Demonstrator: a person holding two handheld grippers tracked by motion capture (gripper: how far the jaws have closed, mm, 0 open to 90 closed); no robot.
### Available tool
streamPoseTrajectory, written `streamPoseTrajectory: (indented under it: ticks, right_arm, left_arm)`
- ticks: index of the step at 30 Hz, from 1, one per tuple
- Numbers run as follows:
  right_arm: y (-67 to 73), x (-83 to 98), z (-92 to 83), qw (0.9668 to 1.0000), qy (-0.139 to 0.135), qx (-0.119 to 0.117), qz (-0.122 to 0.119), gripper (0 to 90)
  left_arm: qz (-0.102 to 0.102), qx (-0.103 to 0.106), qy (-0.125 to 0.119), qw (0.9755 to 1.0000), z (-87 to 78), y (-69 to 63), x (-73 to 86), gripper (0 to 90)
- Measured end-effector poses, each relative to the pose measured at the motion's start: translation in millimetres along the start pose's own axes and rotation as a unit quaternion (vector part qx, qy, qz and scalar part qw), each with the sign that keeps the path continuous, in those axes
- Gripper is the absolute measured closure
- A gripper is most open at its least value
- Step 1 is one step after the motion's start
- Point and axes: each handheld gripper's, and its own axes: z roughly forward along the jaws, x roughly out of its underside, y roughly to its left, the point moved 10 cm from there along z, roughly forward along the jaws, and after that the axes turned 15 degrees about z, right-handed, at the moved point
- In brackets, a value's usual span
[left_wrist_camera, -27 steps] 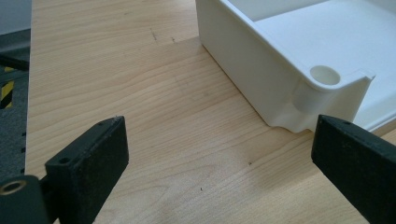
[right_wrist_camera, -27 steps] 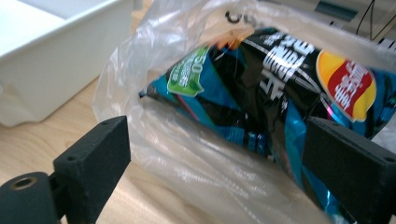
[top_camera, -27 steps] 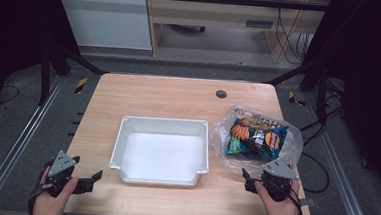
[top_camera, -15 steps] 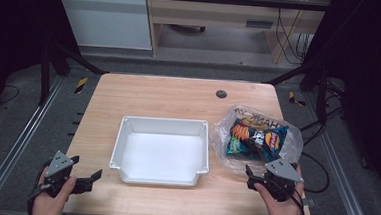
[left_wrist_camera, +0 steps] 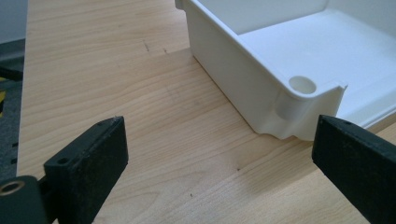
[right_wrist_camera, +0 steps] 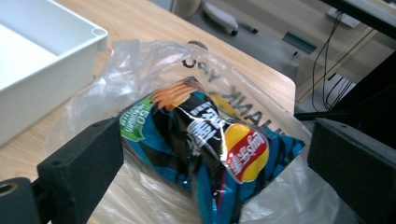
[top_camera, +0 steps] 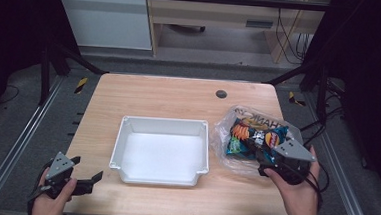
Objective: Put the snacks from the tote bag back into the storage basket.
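Jaws of both the right gripper (right_wrist_camera: 215,154) and left gripper (left_wrist_camera: 219,158) wide apart, nothing held.

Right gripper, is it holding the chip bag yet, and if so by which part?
Nothing is held. The right gripper is open, jaws either side of the chip bag without pressing it.

Wooden table (top_camera: 169,98): white tray (top_camera: 161,151) is set ahead of left gripper (top_camera: 85,181); bagged crisps (top_camera: 249,138) are laid before right gripper (top_camera: 270,168).
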Motion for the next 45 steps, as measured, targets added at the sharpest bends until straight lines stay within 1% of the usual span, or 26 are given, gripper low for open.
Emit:
streamPoseTrajectory:
  ticks: [1,5,7,8,9,10,12,14,15,16,17,18,22,23,24,25,28,29,31,33,36,39,40,41,42,45]
  right_arm:
    - [-2.3,-2.7,0.5,1.0,0.006,-0.001,-0.006,4.1]
    - [-8.2,-11.1,1.4,0.9987,0.035,-0.015,-0.034,4.5]
    - [-11.0,-14.8,2.0,0.9977,0.048,-0.026,-0.039,4.6]
    - [-13.2,-16.5,2.9,0.997,0.055,-0.03,-0.046,4.5]
    - [-15.6,-18.5,3.7,0.9964,0.061,-0.032,-0.05,4.6]
    - [-18.2,-21.0,5.4,0.996,0.063,-0.033,-0.055,4.6]
    - [-22.5,-25.0,10.2,0.9944,0.074,-0.042,-0.063,5.5]
    - [-26.2,-27.9,14.4,0.9929,0.083,-0.05,-0.069,5.5]
    - [-27.5,-28.9,17.1,0.9922,0.089,-0.055,-0.069,5.4]
    - [-28.3,-29.0,20.4,0.9907,0.097,-0.062,-0.071,5.4]
    - [-29.2,-29.3,23.7,0.9897,0.104,-0.067,-0.072,5.4]
    - [-30.2,-30.1,27.2,0.989,0.109,-0.069,-0.073,5.6]
    - [-29.2,-31.9,38.9,0.9845,0.13,-0.077,-0.089,6.0]
    - [-29.2,-31.9,38.9,0.9845,0.13,-0.077,-0.089,6.0]
    - [-28.6,-34.3,43.6,0.9823,0.138,-0.078,-0.1,6.0]
    - [-28.1,-34.9,44.8,0.9811,0.142,-0.081,-0.105,6.0]
    - [-27.9,-38.5,49.5,0.9779,0.152,-0.084,-0.117,5.8]
    - [-27.8,-38.6,50.8,0.976,0.158,-0.087,-0.122,5.8]
    - [-28.0,-38.6,54.7,0.9738,0.165,-0.089,-0.128,6.3]
    - [-28.0,-37.0,58.4,0.9708,0.175,-0.091,-0.137,6.9]
    - [-26.9,-33.1,63.7,0.9671,0.189,-0.096,-0.14,7.2]
    - [-26.7,-26.8,68.6,0.9614,0.207,-0.101,-0.15,7.2]
    - [-26.9,-25.1,69.9,0.9596,0.211,-0.102,-0.155,7.2]
    - [-27.1,-23.8,71.3,0.9589,0.214,-0.101,-0.157,7.2]
    - [-27.6,-22.5,72.8,0.9575,0.217,-0.102,-0.161,7.2]
    - [-28.9,-19.5,76.6,0.9554,0.224,-0.105,-0.161,6.5]
  left_arm:
    - [0.003,-0.002,0.0,1.0,-0.5,0.2,-1.0,3.2]
    - [0.012,0.006,0.007,0.9999,0.3,-3.7,-2.2,3.0]
    - [0.025,0.005,0.017,0.9995,0.9,-8.2,-6.4,3.1]
    - [0.033,0.004,0.022,0.9992,0.8,-9.4,-7.7,2.9]
    - [0.033,0.004,0.022,0.9992,0.8,-9.4,-7.7,2.8]
    - [0.038,-0.002,0.024,0.999,1.2,-10.3,-10.7,2.8]
    - [0.043,-0.005,0.029,0.9986,0.8,-10.8,-9.9,3.0]
    - [0.041,-0.014,0.024,0.9988,0.5,-9.9,-7.4,3.0]
    - [0.041,-0.014,0.024,0.9988,0.5,-9.9,-7.4,2.8]
    - [0.028,-0.02,0.017,0.9993,-0.9,-6.3,-2.3,2.9]
    - [0.016,-0.018,0.012,0.9996,-1.4,-5.4,-0.1,3.0]
    - [0.012,-0.015,0.011,0.9998,-2.2,-4.5,1.7,3.0]
    - [0.012,-0.014,0.015,0.9997,-5.3,0.5,8.2,2.9]
    - [0.012,-0.014,0.015,0.9997,-5.3,0.5,8.2,3.0]
    - [0.008,-0.01,0.011,0.9999,-8.0,0.7,7.2,2.9]
    - [0.008,-0.011,0.01,0.9999,-9.7,0.9,5.7,2.9]
    - [0.02,-0.016,0.01,0.9996,-14.1,-1.7,4.0,2.8]
    - [0.02,-0.015,0.01,0.9996,-14.5,-3.3,4.6,2.8]
    - [0.016,-0.012,0.008,0.9998,-14.3,-5.3,6.2,2.7]
    - [0.012,-0.012,0.003,0.9999,-13.8,-5.2,6.1,2.7]
    - [0.013,-0.015,0.006,0.9998,-11.8,-4.8,8.4,2.8]
    - [0.014,-0.017,0.008,0.9997,-13.1,-2.4,11.3,2.8]
    - [0.013,-0.019,0.008,0.9997,-13.5,-1.0,12.4,2.8]
    - [0.009,-0.02,0.01,0.9997,-13.6,0.2,14.0,2.8]
    - [0.005,-0.019,0.01,0.9997,-13.6,1.3,15.2,2.8]
    - [-0.005,-0.022,0.007,0.9997,-13.5,5.2,16.8,2.8]
